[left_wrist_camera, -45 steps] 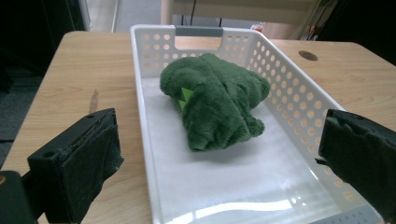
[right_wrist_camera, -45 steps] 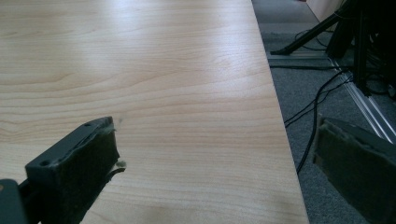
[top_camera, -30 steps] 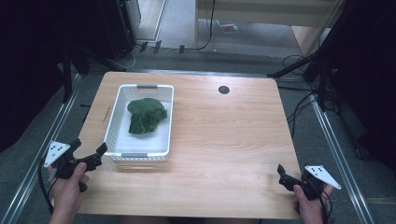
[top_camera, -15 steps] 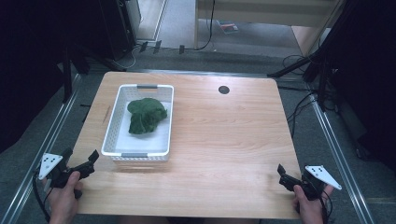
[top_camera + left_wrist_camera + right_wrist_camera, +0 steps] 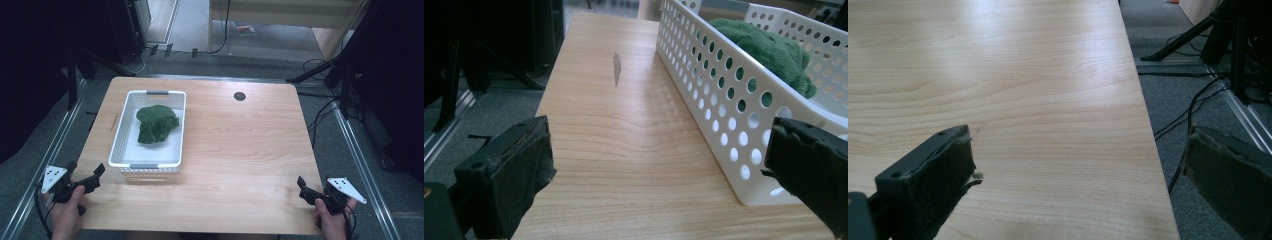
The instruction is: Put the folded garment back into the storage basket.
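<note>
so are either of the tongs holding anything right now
No, nothing is held. Both the left tongs and right tongs are open and empty; the green cloth lies in the basket.

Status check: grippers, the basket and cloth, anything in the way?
Left gripper open, empty, beside basket. Right gripper open, empty, table's right edge. Green cloth inside basket. Nothing blocking.

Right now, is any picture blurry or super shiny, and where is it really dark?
High view: soft and slightly blurry, black at both sides, the table evenly lit. Left gripper view: basket sharp, the near jaws blurred. Right gripper view: pale glare across the far wood, the floor beside it dim.
</note>
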{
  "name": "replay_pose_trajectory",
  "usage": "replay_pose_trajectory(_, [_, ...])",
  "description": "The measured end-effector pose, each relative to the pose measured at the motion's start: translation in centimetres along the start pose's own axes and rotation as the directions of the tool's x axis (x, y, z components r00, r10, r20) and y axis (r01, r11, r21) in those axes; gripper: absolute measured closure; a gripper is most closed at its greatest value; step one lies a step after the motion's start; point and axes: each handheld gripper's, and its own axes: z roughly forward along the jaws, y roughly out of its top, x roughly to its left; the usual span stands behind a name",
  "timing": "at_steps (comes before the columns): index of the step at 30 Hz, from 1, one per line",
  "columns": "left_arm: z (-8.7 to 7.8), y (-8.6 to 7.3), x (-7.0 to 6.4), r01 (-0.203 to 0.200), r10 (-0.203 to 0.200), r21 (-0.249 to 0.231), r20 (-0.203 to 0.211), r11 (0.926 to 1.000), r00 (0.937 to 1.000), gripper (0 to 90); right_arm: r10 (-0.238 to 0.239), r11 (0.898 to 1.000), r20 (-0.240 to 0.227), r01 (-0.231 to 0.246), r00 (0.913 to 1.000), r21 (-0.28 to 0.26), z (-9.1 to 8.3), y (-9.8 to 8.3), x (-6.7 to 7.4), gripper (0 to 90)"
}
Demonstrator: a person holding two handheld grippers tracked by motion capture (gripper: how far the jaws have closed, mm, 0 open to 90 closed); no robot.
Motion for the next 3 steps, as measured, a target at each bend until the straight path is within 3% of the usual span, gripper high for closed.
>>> replay_pose_trajectory(3, [-0.03, 0.00, 0.12, 0.014, -0.014, -0.005, 0.004, 0.9999, 0.9999, 0.0, 0.001, 1.000, -0.001, -0.001, 1.0000, 0.000, -0.01, 0.00, -0.01, 0.1])
